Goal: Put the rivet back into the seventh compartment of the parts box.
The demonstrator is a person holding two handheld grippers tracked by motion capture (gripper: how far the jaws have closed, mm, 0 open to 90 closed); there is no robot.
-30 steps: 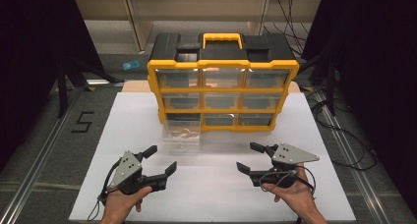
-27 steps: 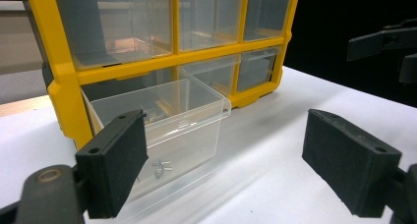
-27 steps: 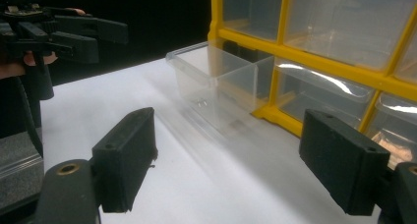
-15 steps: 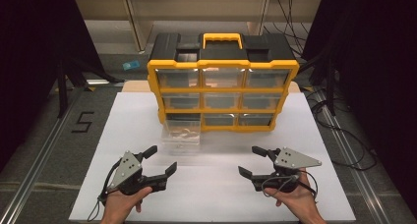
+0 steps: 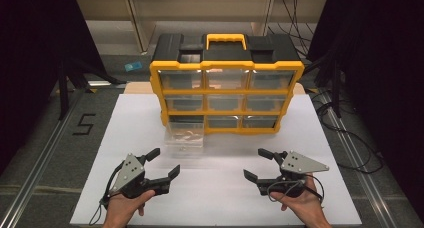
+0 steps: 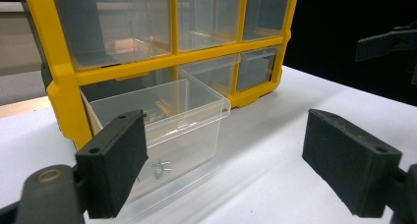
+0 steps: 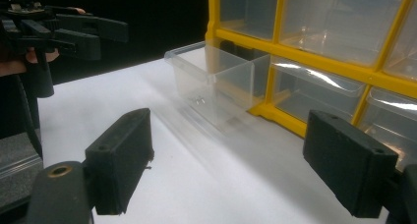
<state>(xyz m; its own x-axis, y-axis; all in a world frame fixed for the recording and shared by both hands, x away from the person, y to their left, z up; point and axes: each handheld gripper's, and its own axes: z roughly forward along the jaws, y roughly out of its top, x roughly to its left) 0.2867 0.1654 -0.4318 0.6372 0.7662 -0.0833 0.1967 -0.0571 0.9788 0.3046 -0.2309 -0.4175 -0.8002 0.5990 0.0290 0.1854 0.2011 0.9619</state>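
White table [image 5: 125, 118]: drawer [image 5: 185, 138] beyond left gripper [image 5: 161, 164].

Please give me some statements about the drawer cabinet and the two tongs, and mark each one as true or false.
1. One clear drawer in the bottom row of the yellow cabinet is pulled out. True.
2. The left tongs are shut on that drawer. False: they are open and apart from it.
3. Small metal parts lie inside the pulled-out drawer. True.
4. The right tongs hold a screw. False: they are open and hold nothing.
5. The cabinet stands on a white table. True.
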